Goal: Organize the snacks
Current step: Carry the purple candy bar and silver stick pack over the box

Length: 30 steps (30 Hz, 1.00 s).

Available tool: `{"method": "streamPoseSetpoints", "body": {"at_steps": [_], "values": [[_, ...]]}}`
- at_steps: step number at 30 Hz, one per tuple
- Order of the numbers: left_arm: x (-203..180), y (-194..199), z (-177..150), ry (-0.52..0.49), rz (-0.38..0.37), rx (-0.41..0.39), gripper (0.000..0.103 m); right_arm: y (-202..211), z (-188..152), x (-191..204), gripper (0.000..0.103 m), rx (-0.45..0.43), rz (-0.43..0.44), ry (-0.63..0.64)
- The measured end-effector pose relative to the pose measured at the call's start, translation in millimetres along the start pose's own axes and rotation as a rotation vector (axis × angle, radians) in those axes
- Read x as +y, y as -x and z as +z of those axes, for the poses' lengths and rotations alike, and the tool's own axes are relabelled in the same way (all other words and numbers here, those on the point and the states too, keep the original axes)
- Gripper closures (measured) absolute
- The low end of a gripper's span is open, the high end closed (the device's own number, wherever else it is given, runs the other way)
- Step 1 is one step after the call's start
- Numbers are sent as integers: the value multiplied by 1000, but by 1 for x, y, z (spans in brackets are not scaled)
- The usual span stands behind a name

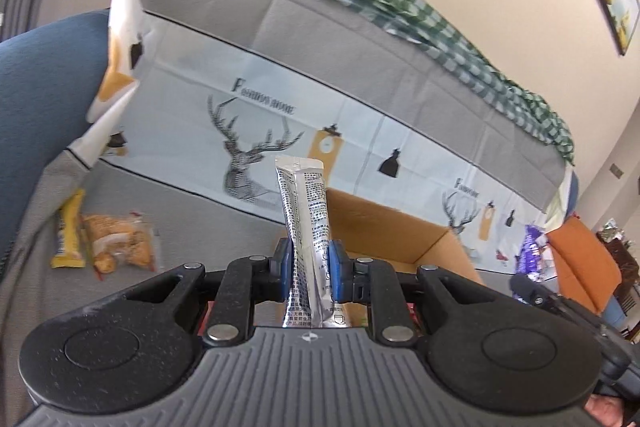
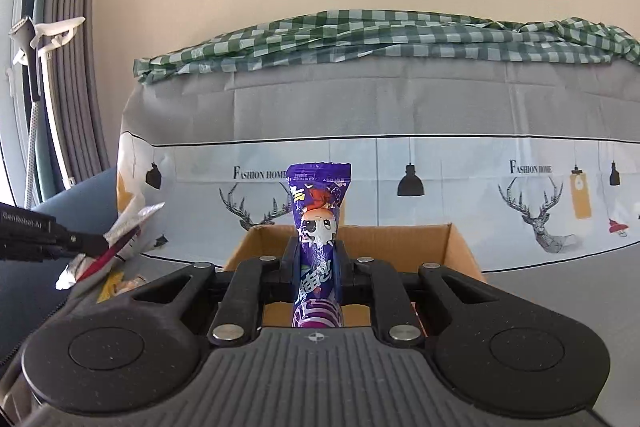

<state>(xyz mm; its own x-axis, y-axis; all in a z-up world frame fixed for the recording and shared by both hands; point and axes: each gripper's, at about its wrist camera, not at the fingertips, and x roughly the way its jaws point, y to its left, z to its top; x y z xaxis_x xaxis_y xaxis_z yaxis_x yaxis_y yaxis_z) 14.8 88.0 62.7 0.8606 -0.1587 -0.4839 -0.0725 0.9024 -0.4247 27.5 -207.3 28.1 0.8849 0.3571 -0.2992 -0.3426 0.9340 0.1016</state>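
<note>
My left gripper [image 1: 309, 265] is shut on a silver snack sachet [image 1: 306, 211] that stands upright between the blue pads, just in front of an open cardboard box [image 1: 396, 231]. My right gripper [image 2: 318, 267] is shut on a purple snack packet [image 2: 318, 211] with a cartoon face, held upright over the near edge of the same box [image 2: 452, 247]. The left gripper with its silver sachet [image 2: 120, 239] shows at the left of the right wrist view. The purple packet [image 1: 532, 255] shows at the right of the left wrist view.
Two yellow-orange snack packs [image 1: 116, 243] lie on the grey sofa seat to the left. The sofa back wears a grey deer-print cover [image 2: 400, 155] with a green checked cloth [image 2: 360, 35] on top. A blue cushion [image 1: 44, 99] is at the left, an orange cushion [image 1: 580, 259] at the right.
</note>
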Motion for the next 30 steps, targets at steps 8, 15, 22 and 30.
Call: {"method": "streamPoseSetpoints", "body": {"at_steps": [8,15,22,30], "values": [[-46,-12,-19,-79,-87,-1,83,6,0,-21,87,2,-56,1],[-68,-23,-34,-144,-109,11,82,12,-1,-38,87,4,-94,-18],[-81,-31,-41,-188,-115,11,82,11,-3,-41,87,12,-114,-19],[-85,-33,-42,-205,-127,7,82,7,-3,-33,87,14,-106,3]]}}
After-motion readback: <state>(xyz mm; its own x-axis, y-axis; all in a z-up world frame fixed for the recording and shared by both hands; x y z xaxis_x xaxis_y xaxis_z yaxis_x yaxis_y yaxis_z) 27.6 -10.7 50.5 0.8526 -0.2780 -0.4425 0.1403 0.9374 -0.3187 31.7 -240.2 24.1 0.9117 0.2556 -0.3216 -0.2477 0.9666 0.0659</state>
